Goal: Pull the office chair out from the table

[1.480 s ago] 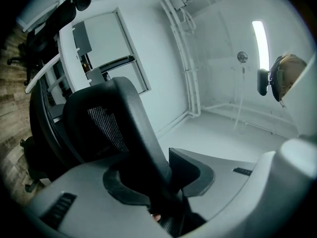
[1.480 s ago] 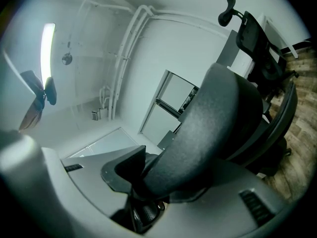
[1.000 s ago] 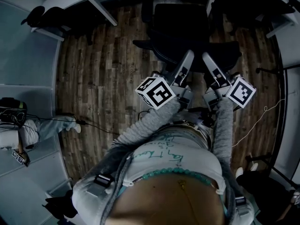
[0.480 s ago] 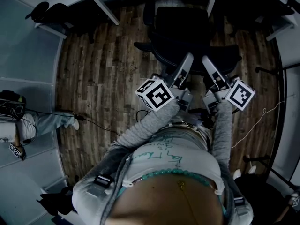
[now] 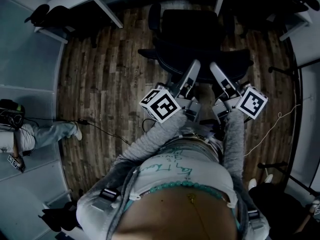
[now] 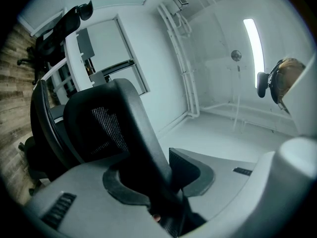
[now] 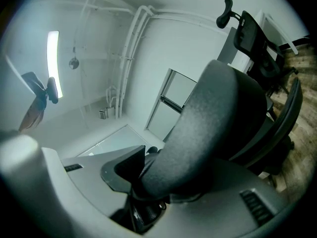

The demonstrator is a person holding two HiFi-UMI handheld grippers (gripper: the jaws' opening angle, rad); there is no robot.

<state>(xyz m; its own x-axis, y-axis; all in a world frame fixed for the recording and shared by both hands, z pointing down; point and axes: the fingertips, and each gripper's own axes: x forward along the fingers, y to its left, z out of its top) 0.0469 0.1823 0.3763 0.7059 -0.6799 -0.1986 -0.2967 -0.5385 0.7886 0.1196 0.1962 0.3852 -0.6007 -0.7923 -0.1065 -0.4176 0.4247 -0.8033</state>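
Backrest (image 6: pixel 116 133) of office chair (image 5: pixel 192 31) tight in left gripper (image 5: pixel 194 67) and right gripper (image 5: pixel 214 68), contact plain only in their views

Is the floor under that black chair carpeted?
No, the floor around the office chair shows bare wooden planks in the head view.
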